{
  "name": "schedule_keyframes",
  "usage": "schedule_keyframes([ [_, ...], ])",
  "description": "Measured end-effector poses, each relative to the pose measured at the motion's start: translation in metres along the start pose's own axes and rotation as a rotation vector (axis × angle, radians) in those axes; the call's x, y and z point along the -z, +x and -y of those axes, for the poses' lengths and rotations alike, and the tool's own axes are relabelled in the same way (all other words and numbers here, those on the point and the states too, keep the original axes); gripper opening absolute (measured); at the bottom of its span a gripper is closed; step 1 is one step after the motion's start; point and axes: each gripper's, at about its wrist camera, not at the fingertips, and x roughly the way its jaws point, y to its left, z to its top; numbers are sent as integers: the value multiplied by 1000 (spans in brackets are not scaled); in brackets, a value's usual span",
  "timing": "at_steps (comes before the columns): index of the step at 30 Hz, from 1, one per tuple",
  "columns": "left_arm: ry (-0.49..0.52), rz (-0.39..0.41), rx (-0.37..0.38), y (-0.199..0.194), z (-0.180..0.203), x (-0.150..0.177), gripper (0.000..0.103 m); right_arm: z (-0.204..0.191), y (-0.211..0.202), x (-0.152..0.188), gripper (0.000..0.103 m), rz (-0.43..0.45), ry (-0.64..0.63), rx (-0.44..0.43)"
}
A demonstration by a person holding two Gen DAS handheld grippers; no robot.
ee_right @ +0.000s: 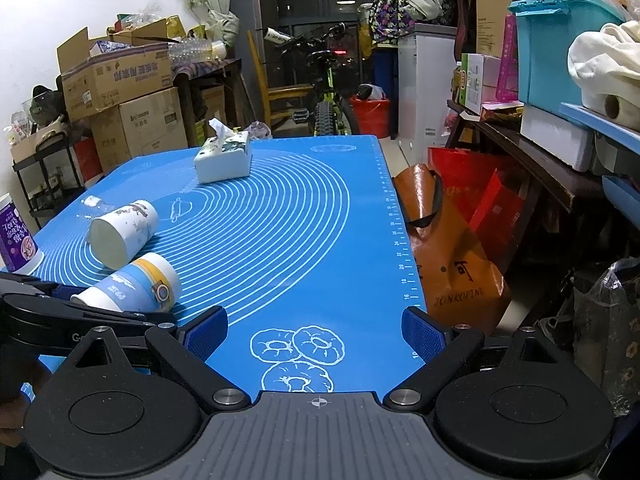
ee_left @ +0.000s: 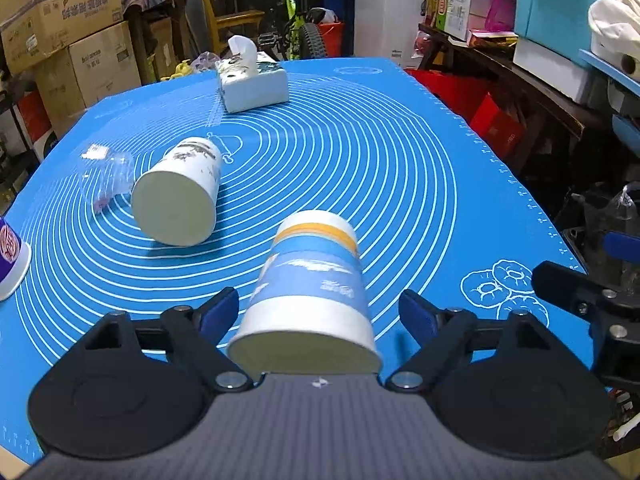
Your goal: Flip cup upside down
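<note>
A blue and white paper cup (ee_left: 310, 288) with a yellow band lies on its side on the blue mat (ee_left: 380, 168), its mouth toward the left wrist camera. My left gripper (ee_left: 320, 312) is open, with a finger on each side of the cup near its mouth, not touching it. The cup also shows in the right wrist view (ee_right: 132, 284), left of my right gripper (ee_right: 316, 332), which is open and empty over the mat's doughnut drawing (ee_right: 298, 354). A white patterned cup (ee_left: 180, 196) lies on its side further left.
A tissue box (ee_left: 252, 80) stands at the far side of the mat. A clear plastic cup (ee_left: 106, 176) lies beside the white cup. A purple cup (ee_right: 18, 236) stands at the left edge. An orange bag (ee_right: 444, 248) and shelves crowd the right side.
</note>
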Motion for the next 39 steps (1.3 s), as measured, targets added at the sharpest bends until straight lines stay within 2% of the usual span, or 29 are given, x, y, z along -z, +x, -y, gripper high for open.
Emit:
schedule_keyframes([
  [13,13,18,-3,-7,0,-1,94,0,-2,-1,94,1,-5,-1],
  [19,4,71,4,-34,-10,-4,94,-6,-8,-10,94,15,-19,-2],
  [24,-12,119,-5,-59,-28,-8,98,-17,-13,-25,94,17,-32,-41],
  [27,-31,136,-26,-67,-43,-10,100,-27,-12,-37,94,-2,-33,-84],
  [31,-46,120,-69,-63,-68,-10,101,-43,-1,-53,94,-48,-20,-141],
  [39,-72,80,-120,-38,-110,2,103,-89,45,-72,94,-234,1,-242],
])
